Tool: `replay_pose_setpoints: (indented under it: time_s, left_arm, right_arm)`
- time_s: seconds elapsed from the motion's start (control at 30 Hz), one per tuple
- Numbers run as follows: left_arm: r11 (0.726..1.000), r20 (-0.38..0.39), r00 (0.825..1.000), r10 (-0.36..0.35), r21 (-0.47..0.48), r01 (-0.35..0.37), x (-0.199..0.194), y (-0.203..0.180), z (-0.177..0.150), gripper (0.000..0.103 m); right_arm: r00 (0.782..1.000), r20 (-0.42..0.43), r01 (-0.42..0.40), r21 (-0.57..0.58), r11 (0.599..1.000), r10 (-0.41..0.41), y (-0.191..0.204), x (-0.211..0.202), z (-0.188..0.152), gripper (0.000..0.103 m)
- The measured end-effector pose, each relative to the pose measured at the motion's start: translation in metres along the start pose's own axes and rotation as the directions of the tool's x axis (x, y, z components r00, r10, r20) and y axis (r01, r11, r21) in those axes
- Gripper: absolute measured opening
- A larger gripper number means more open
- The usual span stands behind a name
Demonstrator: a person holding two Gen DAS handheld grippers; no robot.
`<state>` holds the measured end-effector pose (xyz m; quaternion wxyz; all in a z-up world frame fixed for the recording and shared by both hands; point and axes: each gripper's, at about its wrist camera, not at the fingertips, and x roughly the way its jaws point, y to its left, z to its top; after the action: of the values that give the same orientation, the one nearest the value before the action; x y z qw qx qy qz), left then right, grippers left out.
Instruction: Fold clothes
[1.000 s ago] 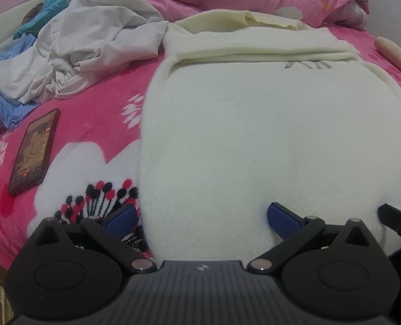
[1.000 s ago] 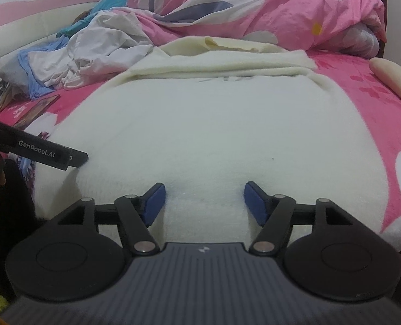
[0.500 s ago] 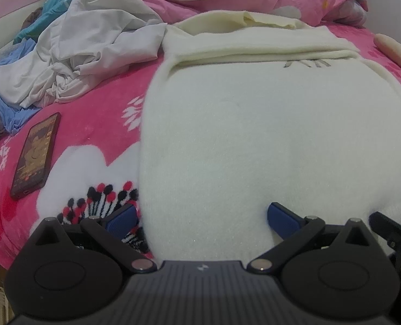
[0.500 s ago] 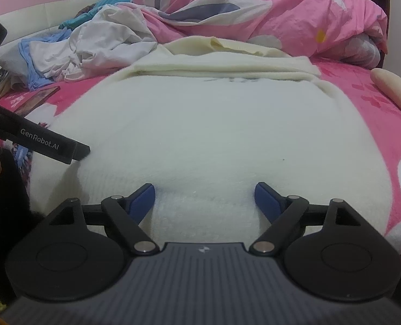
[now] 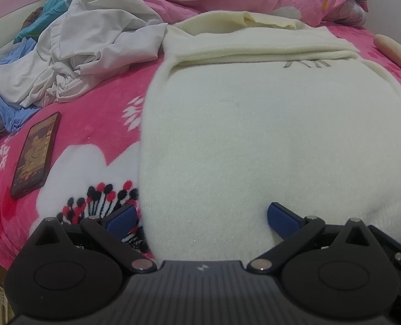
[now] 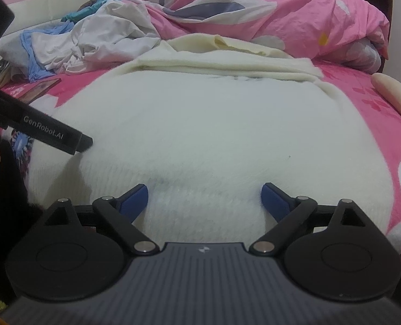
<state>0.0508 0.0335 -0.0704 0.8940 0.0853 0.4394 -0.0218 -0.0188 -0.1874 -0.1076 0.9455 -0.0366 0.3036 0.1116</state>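
So we're mid-fold on the cream sweater (image 5: 254,135), which lies flat along the near edge of the bed (image 5: 97,113), top part already doubled over at the far end. Both grippers sit at its near hem. The left gripper (image 5: 200,214) is spread wide over the hem's left corner, gripping nothing. The right gripper (image 6: 204,195) has just been opening its jaws; fabric lies between them but the pads aren't pressing it. Looks to me like the next move is pinching the hem on both sides and carrying it toward the far end. Both point downward at a slant.
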Motion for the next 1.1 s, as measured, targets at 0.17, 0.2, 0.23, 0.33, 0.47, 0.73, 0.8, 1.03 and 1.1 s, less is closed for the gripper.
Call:
replay_pose_setpoints:
  time_s: [0.17,0.2,0.23,0.33,0.47,0.73,0.8,1.03,1.1]
  left_arm:
    - [1.000,0.013,1.000,-0.001,0.004,0.001,-0.001,0.000,-0.002,0.103]
    - [1.000,0.018,1.000,-0.001,0.008,0.001,-0.001,0.000,-0.003,0.103]
    - [1.000,0.024,1.000,-0.002,0.012,0.001,-0.001,-0.001,-0.003,0.103]
    - [1.000,0.041,0.999,-0.004,0.021,0.004,-0.002,-0.001,-0.005,0.103]
    - [1.000,0.054,0.998,-0.023,0.012,0.022,-0.003,0.003,-0.009,0.103]
    - [0.997,0.045,0.996,-0.071,-0.019,0.072,-0.010,0.017,-0.021,0.103]
    - [0.996,0.036,0.996,-0.080,-0.022,0.081,-0.013,0.020,-0.025,0.103]
    - [0.996,0.032,0.995,-0.089,0.014,0.089,-0.024,0.026,-0.044,0.103]
    - [0.996,0.033,0.995,-0.093,0.017,0.092,-0.027,0.029,-0.050,0.103]
  right_arm:
    - [1.000,-0.004,0.003,-0.006,1.000,-0.003,0.002,0.000,-0.001,0.096]
    - [1.000,-0.005,0.003,-0.006,1.000,-0.003,0.003,0.000,-0.001,0.097]
    - [1.000,-0.006,0.004,-0.008,1.000,-0.004,0.003,0.000,-0.001,0.097]
    - [1.000,-0.012,0.007,-0.010,1.000,-0.008,0.005,-0.001,-0.002,0.098]
    - [1.000,-0.023,0.007,-0.009,1.000,-0.007,0.007,-0.003,-0.002,0.098]
    - [0.999,-0.044,0.010,-0.006,1.000,-0.010,0.009,-0.006,-0.002,0.098]
    - [0.999,-0.048,0.011,-0.009,1.000,-0.011,0.010,-0.006,-0.002,0.098]
    - [0.998,-0.059,0.005,-0.010,1.000,-0.006,0.011,-0.010,-0.003,0.098]
    - [0.998,-0.062,0.002,-0.006,1.000,-0.002,0.011,-0.012,-0.003,0.098]
